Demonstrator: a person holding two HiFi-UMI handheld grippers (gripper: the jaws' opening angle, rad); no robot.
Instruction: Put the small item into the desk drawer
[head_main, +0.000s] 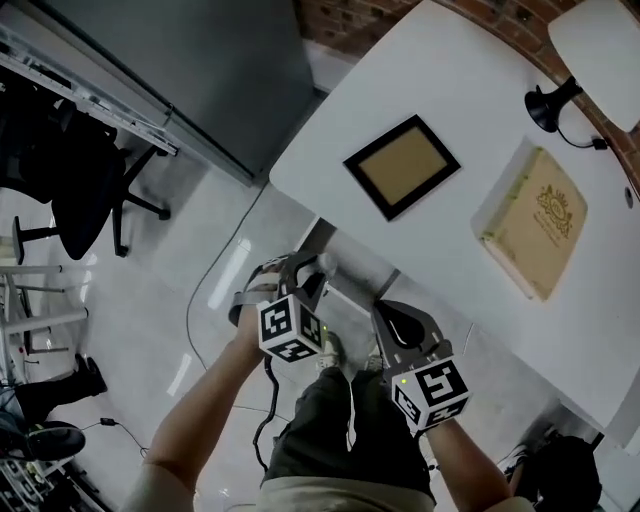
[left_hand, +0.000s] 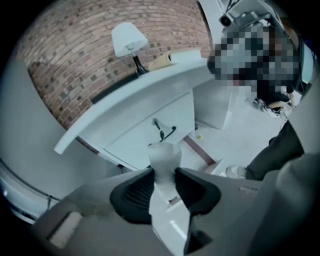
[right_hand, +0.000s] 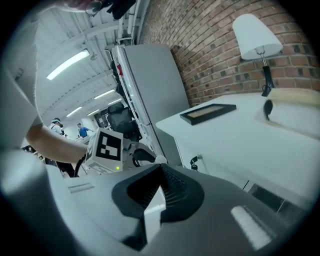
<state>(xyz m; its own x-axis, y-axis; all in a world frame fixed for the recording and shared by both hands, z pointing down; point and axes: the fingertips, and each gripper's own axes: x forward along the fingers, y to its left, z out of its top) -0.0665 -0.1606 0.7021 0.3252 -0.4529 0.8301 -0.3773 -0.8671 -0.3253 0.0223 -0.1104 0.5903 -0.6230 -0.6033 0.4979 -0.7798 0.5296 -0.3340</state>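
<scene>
A small white item (left_hand: 163, 156), rounded at the top, is clamped between the dark pads of my left gripper (left_hand: 164, 172). In the head view that gripper (head_main: 318, 272) holds the item (head_main: 326, 264) just in front of the white desk's (head_main: 470, 150) front edge. The desk drawer (left_hand: 145, 142) is closed, and its dark handle (left_hand: 163, 131) lies straight beyond the item. My right gripper (head_main: 392, 318) hangs beside the left one, a little nearer to me. Its jaws (right_hand: 161, 175) are shut with nothing between them, and the drawer handle (right_hand: 194, 161) shows past them.
On the desk lie a black picture frame (head_main: 402, 165), a tan book (head_main: 535, 222) and a white-shaded lamp (head_main: 598, 40). A brick wall (left_hand: 75, 60) backs the desk. A grey cabinet (head_main: 200, 70) and a black office chair (head_main: 85, 190) stand to the left. A cable (head_main: 200, 300) runs across the floor.
</scene>
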